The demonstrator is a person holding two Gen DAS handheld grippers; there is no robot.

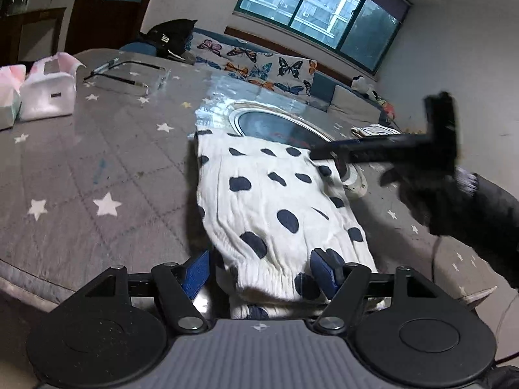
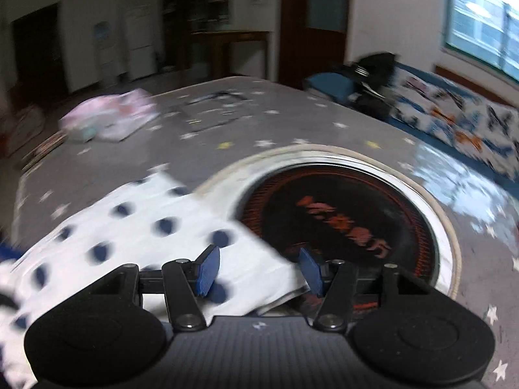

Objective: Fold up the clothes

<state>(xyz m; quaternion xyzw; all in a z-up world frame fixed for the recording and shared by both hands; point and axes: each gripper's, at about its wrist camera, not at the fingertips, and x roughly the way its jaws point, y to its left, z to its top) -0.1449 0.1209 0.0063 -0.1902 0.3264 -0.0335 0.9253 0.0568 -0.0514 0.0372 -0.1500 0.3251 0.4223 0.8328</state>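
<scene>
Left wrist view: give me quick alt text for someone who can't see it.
The open left gripper straddles the near elastic hem of a white garment with dark spots, spread on a grey star-patterned table. The right gripper reaches in over its far corner; white tissue packs sit far left.

Home living room: butterfly-print sofa (image 1: pixel 259 64)

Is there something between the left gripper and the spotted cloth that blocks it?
Nothing visible does. The left gripper is open, and the spotted cloth already lies between its fingers on the starred table cover.
</scene>
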